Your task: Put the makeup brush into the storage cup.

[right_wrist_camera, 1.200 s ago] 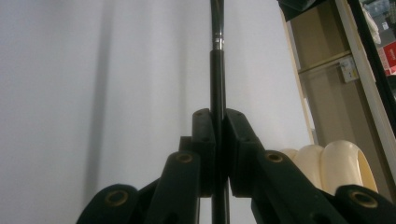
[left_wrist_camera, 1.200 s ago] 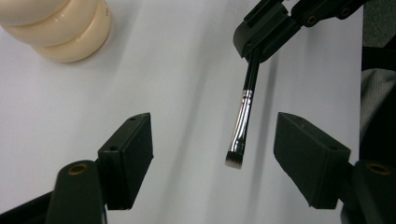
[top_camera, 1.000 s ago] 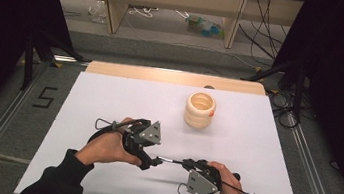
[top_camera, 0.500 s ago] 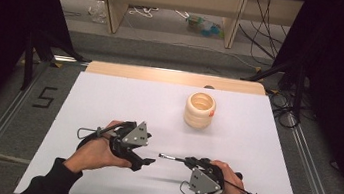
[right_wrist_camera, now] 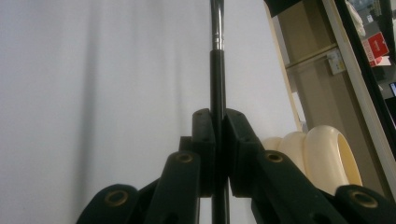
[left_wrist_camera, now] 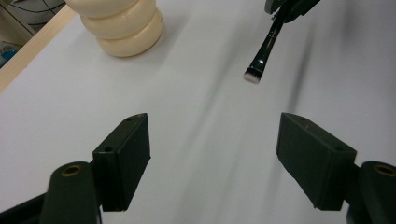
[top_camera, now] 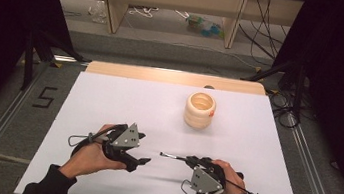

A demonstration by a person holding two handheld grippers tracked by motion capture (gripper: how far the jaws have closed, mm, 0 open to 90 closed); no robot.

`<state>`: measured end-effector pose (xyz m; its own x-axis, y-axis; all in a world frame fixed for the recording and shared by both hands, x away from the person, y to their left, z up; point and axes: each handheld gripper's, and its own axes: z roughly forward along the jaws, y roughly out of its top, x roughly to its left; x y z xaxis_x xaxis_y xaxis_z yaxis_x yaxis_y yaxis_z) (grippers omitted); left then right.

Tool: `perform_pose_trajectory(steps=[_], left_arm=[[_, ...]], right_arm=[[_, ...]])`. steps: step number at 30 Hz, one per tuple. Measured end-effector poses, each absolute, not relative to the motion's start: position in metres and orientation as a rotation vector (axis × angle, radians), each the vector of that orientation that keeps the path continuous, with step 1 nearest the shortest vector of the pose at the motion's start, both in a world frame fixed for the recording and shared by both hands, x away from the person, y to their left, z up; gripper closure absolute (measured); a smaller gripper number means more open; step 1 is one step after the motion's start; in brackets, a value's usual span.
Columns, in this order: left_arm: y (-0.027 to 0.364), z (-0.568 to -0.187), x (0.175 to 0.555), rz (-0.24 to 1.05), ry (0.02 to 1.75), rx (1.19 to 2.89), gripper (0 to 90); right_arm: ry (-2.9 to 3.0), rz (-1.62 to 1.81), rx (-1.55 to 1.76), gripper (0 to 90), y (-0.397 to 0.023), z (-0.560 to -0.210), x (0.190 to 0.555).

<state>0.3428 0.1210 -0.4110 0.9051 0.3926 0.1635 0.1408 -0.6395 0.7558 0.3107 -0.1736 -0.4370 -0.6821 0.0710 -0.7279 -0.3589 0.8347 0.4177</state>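
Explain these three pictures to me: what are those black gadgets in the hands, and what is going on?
A person works at a white table, holding a hand-held gripper with two black jaws in each hand. One picture looks down from above; the other two come from cameras riding on each gripper. The right gripper is shut on a thin black makeup brush, its bristle tip pointing at the left gripper, whose jaws stand open and hold nothing. A cream ribbed holder stands farther back.

- Right hand-held gripper (top_camera: 187, 159) clamps a thin black brush (top_camera: 174, 156), tip pointing at the left hand-held gripper (top_camera: 145, 150).
- Cream ribbed cup (top_camera: 200, 110) stands farther back on the white surface (top_camera: 109, 99).
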Motion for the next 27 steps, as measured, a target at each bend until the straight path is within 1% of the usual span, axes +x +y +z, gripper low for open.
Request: perform_pose_trajectory(steps=[12,15,17,20,27], left_arm=[[0.131,-0.420,0.336,0.416,0.434,2.196,26.1],[0.132,-0.423,0.334,0.422,0.458,2.144,26.1],[0.132,-0.426,0.333,0.394,0.486,2.083,26.1],[0.131,-0.428,0.331,0.380,0.494,2.078,25.8],[0.129,-0.432,0.327,0.402,0.522,2.039,25.3]], right_arm=[[2.207,0.726,-0.163,83.9,-0.176,-0.437,0.312],[2.208,0.733,-0.143,83.9,-0.177,-0.436,0.312],[2.203,0.743,-0.157,83.9,-0.177,-0.436,0.313],[2.225,0.782,-0.099,83.9,-0.177,-0.437,0.312],[2.227,0.831,-0.051,83.9,-0.179,-0.437,0.313]])
